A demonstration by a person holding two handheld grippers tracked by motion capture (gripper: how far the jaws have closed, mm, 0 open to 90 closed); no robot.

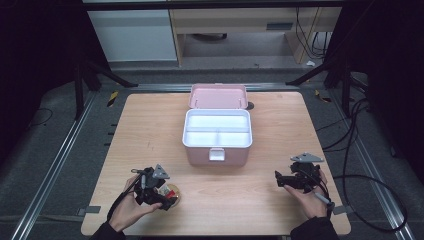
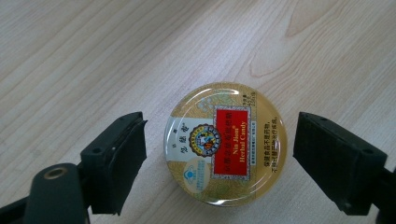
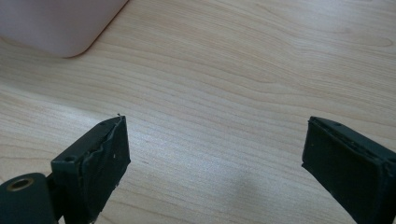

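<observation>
Fingers of my left gripper spread wide, flanking the round candy tin flat on the table, gaps either side; right gripper parted over bare wood, pink box corner well apart

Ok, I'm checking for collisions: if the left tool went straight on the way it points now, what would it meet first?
The round candy tin. The left tool is open and points down at it, one jaw on either side with gaps, so going on it would straddle the tin, then likely reach the wooden table.
</observation>
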